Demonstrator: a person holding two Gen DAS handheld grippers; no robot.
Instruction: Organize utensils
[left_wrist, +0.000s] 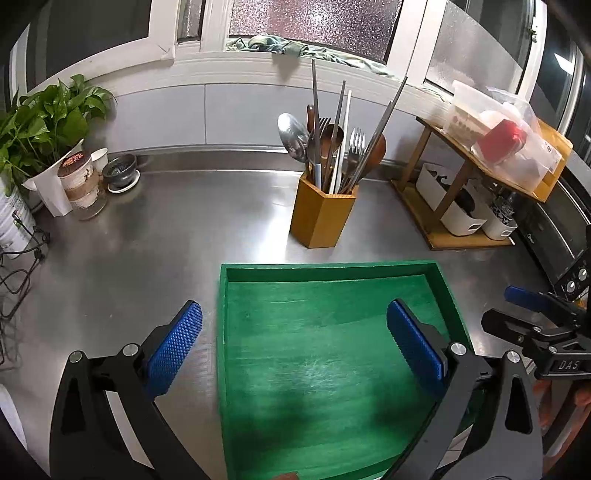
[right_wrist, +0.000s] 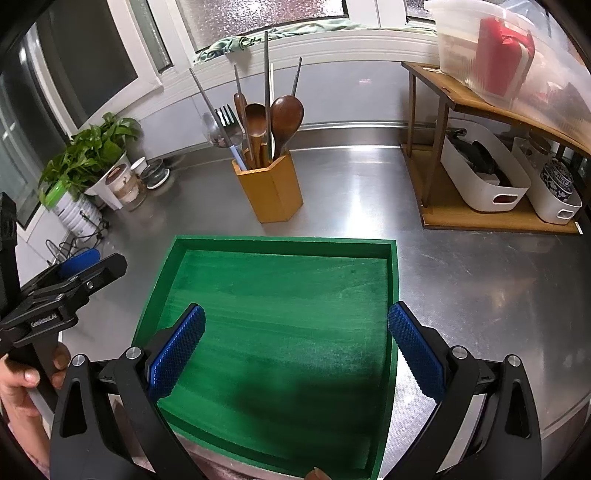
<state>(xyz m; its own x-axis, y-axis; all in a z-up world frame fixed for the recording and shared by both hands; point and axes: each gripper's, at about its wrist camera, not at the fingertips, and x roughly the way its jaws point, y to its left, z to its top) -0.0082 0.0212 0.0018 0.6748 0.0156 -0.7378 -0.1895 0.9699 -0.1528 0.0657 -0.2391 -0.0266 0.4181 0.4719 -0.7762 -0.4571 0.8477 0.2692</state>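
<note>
A green wooden tray (left_wrist: 334, 268) (right_wrist: 284, 244) lies on the steel counter with nothing in it. Behind it stands a wooden utensil holder (left_wrist: 322, 218) (right_wrist: 271, 192) packed with forks (left_wrist: 356, 142), spoons (right_wrist: 286, 114), a metal ladle (left_wrist: 292, 136) and chopsticks (left_wrist: 388, 122). My left gripper (left_wrist: 294, 343) hovers open over the tray's left side, its left finger above the counter. My right gripper (right_wrist: 295, 347) hovers open over the tray's near half. Neither holds anything. Each gripper also shows at the edge of the other's view, the right one (left_wrist: 532, 314) and the left one (right_wrist: 74, 273).
A potted plant (left_wrist: 40, 125) (right_wrist: 92, 155), cups and a small bowl (left_wrist: 120, 171) crowd the back left. A wooden shelf (left_wrist: 476, 155) (right_wrist: 491, 110) with plastic boxes and white bins (right_wrist: 484, 177) stands at the right. Cables (left_wrist: 18, 273) lie at the far left. A hand (right_wrist: 22, 380) grips the left tool.
</note>
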